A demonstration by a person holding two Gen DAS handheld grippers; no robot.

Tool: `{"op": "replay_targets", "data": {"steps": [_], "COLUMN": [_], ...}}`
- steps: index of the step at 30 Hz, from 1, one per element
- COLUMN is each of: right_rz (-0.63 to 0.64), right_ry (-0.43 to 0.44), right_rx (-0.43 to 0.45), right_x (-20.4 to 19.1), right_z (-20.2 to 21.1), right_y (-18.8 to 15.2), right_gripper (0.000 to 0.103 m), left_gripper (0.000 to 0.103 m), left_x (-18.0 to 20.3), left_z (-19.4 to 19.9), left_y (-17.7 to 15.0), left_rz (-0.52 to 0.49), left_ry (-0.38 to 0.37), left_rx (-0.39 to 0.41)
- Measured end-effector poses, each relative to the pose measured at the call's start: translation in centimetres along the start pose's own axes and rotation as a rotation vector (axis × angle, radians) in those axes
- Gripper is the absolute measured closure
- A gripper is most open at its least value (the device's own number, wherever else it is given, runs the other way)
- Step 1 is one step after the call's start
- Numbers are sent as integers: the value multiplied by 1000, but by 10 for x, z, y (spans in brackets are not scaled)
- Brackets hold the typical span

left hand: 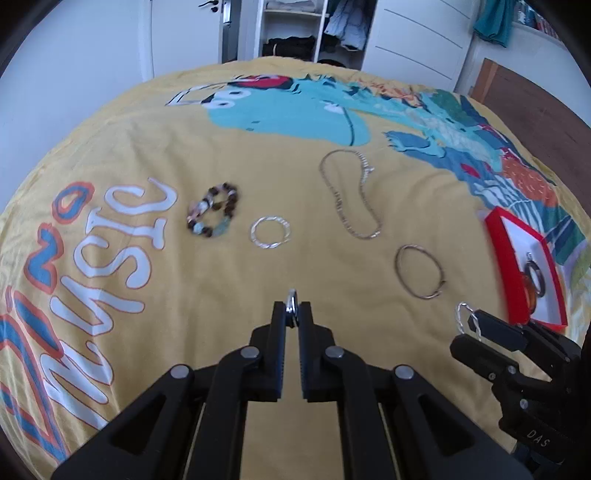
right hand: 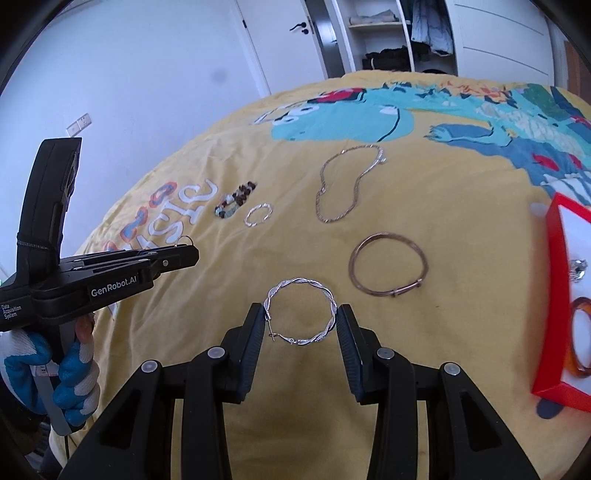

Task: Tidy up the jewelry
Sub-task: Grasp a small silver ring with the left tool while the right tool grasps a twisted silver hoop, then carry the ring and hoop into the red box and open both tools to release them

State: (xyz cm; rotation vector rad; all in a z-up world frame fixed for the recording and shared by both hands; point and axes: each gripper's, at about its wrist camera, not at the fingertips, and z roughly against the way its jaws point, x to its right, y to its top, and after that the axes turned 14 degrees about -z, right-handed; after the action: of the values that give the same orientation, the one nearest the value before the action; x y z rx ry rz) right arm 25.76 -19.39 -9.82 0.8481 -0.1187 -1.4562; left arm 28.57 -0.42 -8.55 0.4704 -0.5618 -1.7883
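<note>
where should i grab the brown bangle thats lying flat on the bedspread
Take the brown bangle across its thin rim on the near arc, beside the clasp, with one jaw inside the loop and one outside. Come from above, tilted steeply down: it lies flat on the soft yellow bedspread, so there is no edge to slide under. It lies clear of the chain necklace.

Bed covered by a yellow blanket (left hand: 258, 266) printed with a turquoise cartoon dinosaur (left hand: 295, 114) and white lettering outlined in orange and blue (left hand: 122, 240). Behind the bed: white door with dark handle (right hand: 301, 26), open wardrobe shelves (left hand: 291, 33) holding folded dark clothes, hanging garments (left hand: 349, 26), white drawer fronts (left hand: 417, 37), teal cloth (left hand: 495, 22) hanging at upper right. Wall switch plate (right hand: 79, 123) on the white wall at left, brown wooden floor (left hand: 535, 107) at right.
</note>
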Motion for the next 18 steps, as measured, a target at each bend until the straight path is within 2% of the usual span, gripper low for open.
{"op": "replay_targets", "data": {"steps": [7, 13, 18], "right_rz": [-36, -95, -146], "right_ry": [-59, -166, -264], "right_rx": [78, 137, 141], "right_x": [44, 119, 187], "right_z": [54, 102, 122], "right_y": [14, 30, 42], "right_gripper": [64, 63, 63], "left_gripper": [97, 97, 97], "left_x": [60, 148, 230], "left_z": [17, 9, -9], "left_y": [30, 66, 89], "left_rz": [-64, -158, -241], "left_ry": [-76, -189, -289], "left_rx": [42, 66, 63]}}
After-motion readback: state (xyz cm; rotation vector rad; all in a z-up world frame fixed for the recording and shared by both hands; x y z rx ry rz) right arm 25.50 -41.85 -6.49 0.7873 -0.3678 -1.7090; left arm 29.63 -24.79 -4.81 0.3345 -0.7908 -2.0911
